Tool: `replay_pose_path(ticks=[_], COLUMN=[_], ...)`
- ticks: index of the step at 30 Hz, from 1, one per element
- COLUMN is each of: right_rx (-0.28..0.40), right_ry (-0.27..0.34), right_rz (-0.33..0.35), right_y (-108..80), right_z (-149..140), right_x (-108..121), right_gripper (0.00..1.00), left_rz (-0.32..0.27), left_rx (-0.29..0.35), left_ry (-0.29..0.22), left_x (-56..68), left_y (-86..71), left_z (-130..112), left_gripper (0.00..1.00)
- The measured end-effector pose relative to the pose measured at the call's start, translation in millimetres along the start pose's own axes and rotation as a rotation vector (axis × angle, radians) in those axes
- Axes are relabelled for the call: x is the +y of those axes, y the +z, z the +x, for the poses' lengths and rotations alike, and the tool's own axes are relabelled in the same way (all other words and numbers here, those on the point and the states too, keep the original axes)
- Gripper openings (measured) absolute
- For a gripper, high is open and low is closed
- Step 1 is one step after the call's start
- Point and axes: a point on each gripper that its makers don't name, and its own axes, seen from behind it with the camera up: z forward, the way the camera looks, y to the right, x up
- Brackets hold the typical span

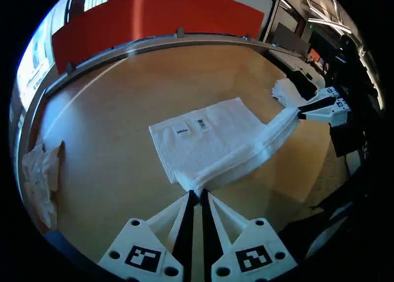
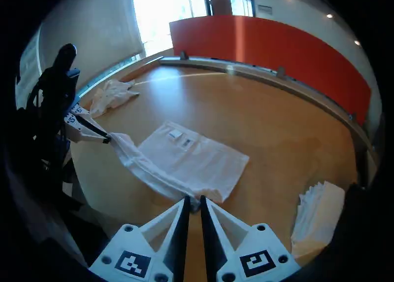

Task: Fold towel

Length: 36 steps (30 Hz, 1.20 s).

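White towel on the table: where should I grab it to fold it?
Grip the white towel at both ends of its near edge, coming from the near side of the table: that edge is bunched and raised, the rest lies flat.

A light wooden table (image 1: 123,109) with a smooth, glossy top carries a white towel (image 1: 212,139) near its middle. Most of the towel is spread flat, with two small labels (image 1: 189,127) facing up, while its near long edge is bunched into a raised ridge. Off one end of the towel, well apart at the table's edge, lie crumpled white cloths (image 1: 42,178). Off the opposite end sits a stack of folded white towels (image 2: 320,215). Beyond the towel's far side, a metal rail (image 1: 162,41) and a red partition (image 1: 157,20) border the table.
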Motion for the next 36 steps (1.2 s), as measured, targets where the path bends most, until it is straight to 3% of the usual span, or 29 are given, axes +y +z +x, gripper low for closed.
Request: replay_pose_path(ticks=[17,36], right_rx=[-0.031,-0.09], right_ry=[0.033,0.074], right_rz=[-0.043,-0.068], right_y=[54.3,96.4], right_z=[17,4], right_x=[48,73], right_gripper=[0.16,0.16], left_rz=[0.059,0.131], left_rx=[0.0,-0.072], left_ry=[0.018,0.091], left_x=[-38.8,-68.6], left_y=[47.9,95.4], left_z=[48,49], left_gripper=[0.11,0.14])
